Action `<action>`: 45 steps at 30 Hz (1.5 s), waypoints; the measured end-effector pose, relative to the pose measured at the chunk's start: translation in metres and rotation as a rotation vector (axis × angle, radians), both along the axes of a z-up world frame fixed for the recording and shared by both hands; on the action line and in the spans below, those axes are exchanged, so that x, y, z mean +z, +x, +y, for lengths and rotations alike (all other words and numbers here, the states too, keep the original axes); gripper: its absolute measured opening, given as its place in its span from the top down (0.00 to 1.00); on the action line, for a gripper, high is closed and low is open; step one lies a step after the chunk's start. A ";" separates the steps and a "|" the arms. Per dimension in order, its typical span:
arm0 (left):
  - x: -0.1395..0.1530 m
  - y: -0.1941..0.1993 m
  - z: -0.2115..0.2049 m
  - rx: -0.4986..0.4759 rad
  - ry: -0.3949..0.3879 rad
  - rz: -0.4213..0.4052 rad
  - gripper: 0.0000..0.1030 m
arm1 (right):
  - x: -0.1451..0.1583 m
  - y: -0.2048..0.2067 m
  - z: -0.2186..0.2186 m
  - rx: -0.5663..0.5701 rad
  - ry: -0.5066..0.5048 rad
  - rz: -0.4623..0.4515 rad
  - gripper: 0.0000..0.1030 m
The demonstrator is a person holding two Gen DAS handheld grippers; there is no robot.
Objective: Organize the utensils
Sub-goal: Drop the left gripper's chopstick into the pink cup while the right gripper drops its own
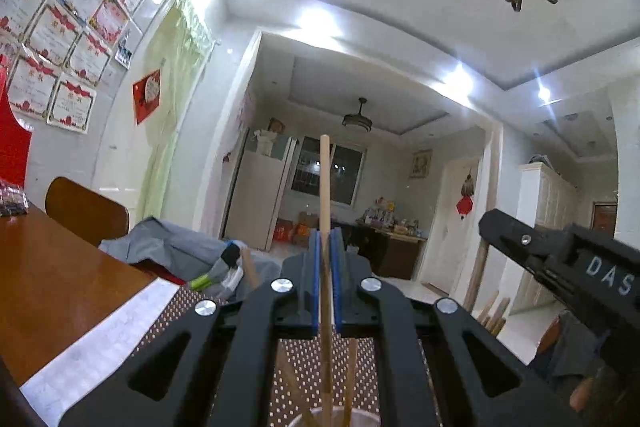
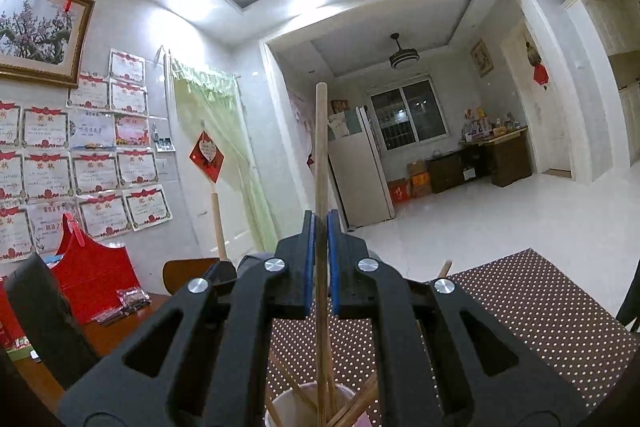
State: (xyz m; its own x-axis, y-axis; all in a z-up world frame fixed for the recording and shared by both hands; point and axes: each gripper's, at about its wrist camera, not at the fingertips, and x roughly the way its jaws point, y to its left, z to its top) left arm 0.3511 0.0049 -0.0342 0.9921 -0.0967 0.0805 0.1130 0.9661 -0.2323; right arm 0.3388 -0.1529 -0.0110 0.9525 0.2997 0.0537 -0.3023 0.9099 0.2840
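My left gripper [image 1: 326, 239] is shut on one pale wooden chopstick [image 1: 325, 183], which stands upright between the blue pads. Its lower end reaches down toward a pale cup [image 1: 368, 419] holding several chopsticks. My right gripper [image 2: 321, 223] is shut on a darker wooden chopstick [image 2: 321, 147], also upright, over a white cup [image 2: 288, 403] with several chopsticks leaning in it. In the left wrist view the right gripper [image 1: 560, 259] shows at the right edge. The right wrist view also shows the left-held chopstick [image 2: 218, 223] rising at the left.
A brown dotted placemat [image 2: 540, 307] lies under the cup on the wooden table [image 1: 60, 279]. A chair back [image 1: 86, 211] and grey cloth [image 1: 172, 243] lie beyond the table. A red gift box [image 2: 96, 279] stands by the wall at the left.
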 end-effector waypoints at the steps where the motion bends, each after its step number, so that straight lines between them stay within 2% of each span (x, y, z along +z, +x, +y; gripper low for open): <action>1: -0.001 -0.002 0.000 0.002 0.012 0.010 0.95 | -0.002 0.000 0.000 0.003 -0.001 0.006 0.94; 6: -0.001 -0.012 0.005 -0.021 0.027 0.055 0.92 | -0.010 -0.006 0.003 0.016 -0.024 0.032 0.93; 8: 0.002 -0.017 0.007 -0.029 0.032 0.076 0.71 | -0.012 -0.010 0.003 0.020 -0.028 0.043 0.93; 13: 0.008 -0.034 0.006 -0.006 0.089 0.095 0.70 | -0.016 -0.017 0.006 0.027 -0.054 0.070 0.93; 15: 0.012 -0.042 0.007 0.012 0.109 0.100 0.66 | -0.018 -0.022 0.008 0.025 -0.067 0.078 0.93; 16: 0.014 -0.046 0.008 0.018 0.115 0.104 0.61 | -0.019 -0.023 0.009 0.028 -0.071 0.084 0.93; 22: 0.023 -0.064 0.017 0.070 0.135 0.116 0.58 | -0.027 -0.033 0.015 0.041 -0.096 0.119 0.93; 33: 0.024 -0.067 0.046 0.081 0.082 0.173 0.58 | -0.037 -0.038 0.025 0.033 -0.118 0.174 0.93; 35: 0.024 -0.065 0.046 0.085 0.089 0.191 0.58 | -0.038 -0.038 0.025 0.023 -0.119 0.182 0.88; 37: 0.023 -0.064 0.048 0.079 0.090 0.204 0.58 | -0.041 -0.039 0.024 0.013 -0.111 0.187 0.62; 38: 0.023 -0.064 0.047 0.079 0.094 0.209 0.58 | -0.041 -0.041 0.022 0.009 -0.100 0.185 0.56; 45: 0.021 -0.072 0.040 0.068 0.134 0.235 0.58 | -0.036 -0.051 0.016 -0.012 -0.099 0.188 0.55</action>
State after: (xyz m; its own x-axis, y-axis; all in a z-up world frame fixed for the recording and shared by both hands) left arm 0.2788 0.0454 -0.0136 0.9866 -0.0240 -0.1613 0.0054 0.9934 -0.1145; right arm 0.2876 -0.1373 -0.0474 0.9465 0.2831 -0.1546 -0.2412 0.9395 0.2433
